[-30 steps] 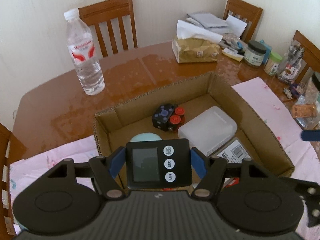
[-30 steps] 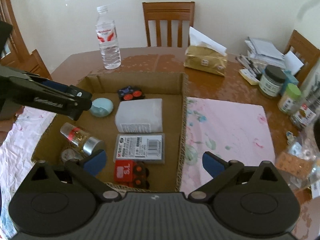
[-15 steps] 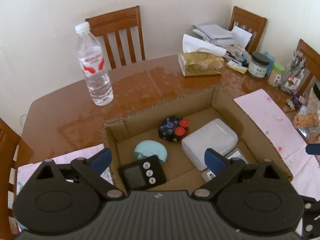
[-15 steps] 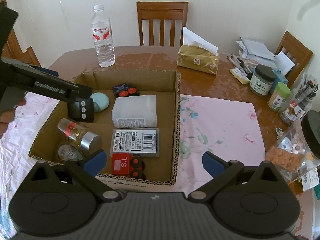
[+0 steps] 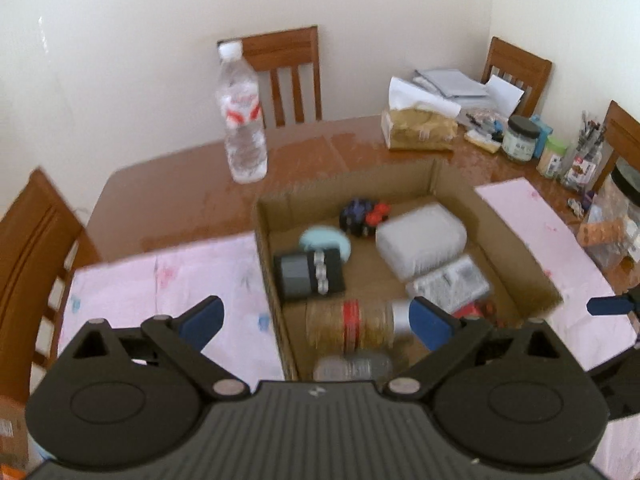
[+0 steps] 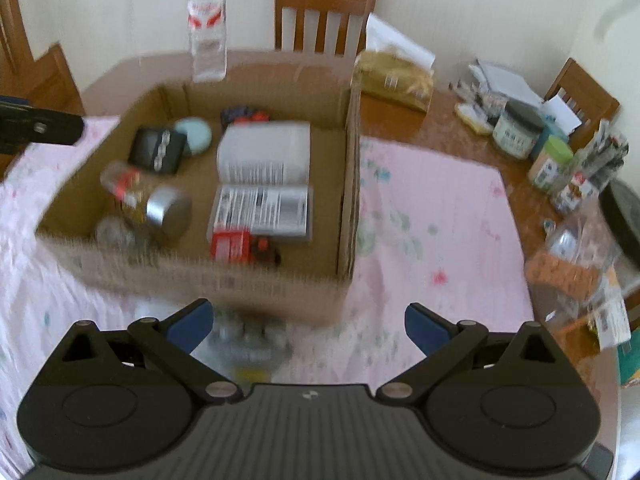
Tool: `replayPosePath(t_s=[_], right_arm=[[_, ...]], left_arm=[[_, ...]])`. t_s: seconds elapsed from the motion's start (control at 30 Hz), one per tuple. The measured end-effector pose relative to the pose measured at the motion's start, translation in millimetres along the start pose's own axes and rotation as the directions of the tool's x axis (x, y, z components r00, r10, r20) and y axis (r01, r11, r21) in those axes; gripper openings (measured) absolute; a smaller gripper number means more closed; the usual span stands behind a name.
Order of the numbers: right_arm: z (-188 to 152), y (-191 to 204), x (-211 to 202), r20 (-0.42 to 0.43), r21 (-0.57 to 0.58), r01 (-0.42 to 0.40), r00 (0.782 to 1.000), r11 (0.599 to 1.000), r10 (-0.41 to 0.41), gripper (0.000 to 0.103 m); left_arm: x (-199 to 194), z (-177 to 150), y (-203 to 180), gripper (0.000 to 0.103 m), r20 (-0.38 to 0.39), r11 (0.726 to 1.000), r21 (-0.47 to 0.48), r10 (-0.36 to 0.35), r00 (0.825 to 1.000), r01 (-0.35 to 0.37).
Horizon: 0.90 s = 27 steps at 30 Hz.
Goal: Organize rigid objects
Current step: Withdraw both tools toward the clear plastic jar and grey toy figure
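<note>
While both views are blurred, the left gripper [image 5: 314, 320] shows its jaws spread wide with nothing between them, hovering over the near edge of the cardboard box [image 5: 496, 236]. The right gripper [image 6: 306, 322] is likewise wide open and empty, held above the pink cloth [image 6: 440, 216] just in front of the box; a blurred object lies between its fingers and the box wall (cannot tell what it is).

Box contents, near to far, left wrist view:
- 1 clear jar [image 5: 352, 366] on its side at the near wall.
- 1 spice jar [image 5: 356, 322] with red band and silver cap, lying on its side.
- 1 red packet [image 6: 232, 244] at the near wall, right of the jars.
- 1 labelled flat case [image 5: 450, 284] just beyond it.
- 1 black timer [image 5: 310, 272], face up, resting on the box floor, partly overlapping the pale blue round case [image 5: 326, 240].
- 1 white plastic box [image 5: 420, 238].
- 1 black cube [image 5: 362, 216] with red buttons at the far wall.

Beyond the box: 1 water bottle [image 5: 242, 116] upright on the wooden table [image 5: 168, 200], tissue pack [image 5: 420, 128] farther right.
</note>
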State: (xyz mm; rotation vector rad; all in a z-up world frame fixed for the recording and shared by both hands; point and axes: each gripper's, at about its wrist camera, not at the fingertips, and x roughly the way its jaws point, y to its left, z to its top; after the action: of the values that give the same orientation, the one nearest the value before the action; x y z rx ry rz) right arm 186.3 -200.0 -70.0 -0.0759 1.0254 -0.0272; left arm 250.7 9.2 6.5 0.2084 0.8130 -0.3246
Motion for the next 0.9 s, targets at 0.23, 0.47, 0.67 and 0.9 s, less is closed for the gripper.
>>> replayPosePath(t_s=[0.23, 0.47, 0.67, 0.9], right_arm=[[-28, 9, 4, -0.061, -0.039, -0.008, 0.998, 0.999, 0.005, 0.103], [-42, 6, 19, -0.094, -0.007, -0.033, 0.995, 0.999, 0.033, 0.103], [-47, 1, 32, -0.118, 0.018, -0.022, 0.993, 1.000, 0.024, 0.103], [-50, -15, 28, -0.130, 0.037, -0.005, 0.992, 0.999, 0.009, 0.103]], left_arm=[[-14, -44, -5, 0.099, -0.054, 0.999, 0.006, -0.053, 0.997, 0.053], [-18, -69, -23, 0.099, -0.107, 0.982, 0.111, -0.144, 0.984, 0.155], [-19, -86, -41, 0.099, -0.163, 0.940, 0.204, -0.242, 0.956, 0.273], [-5, -100, -67, 0.099, -0.232, 0.875, 0.335, -0.283, 0.931, 0.350]])
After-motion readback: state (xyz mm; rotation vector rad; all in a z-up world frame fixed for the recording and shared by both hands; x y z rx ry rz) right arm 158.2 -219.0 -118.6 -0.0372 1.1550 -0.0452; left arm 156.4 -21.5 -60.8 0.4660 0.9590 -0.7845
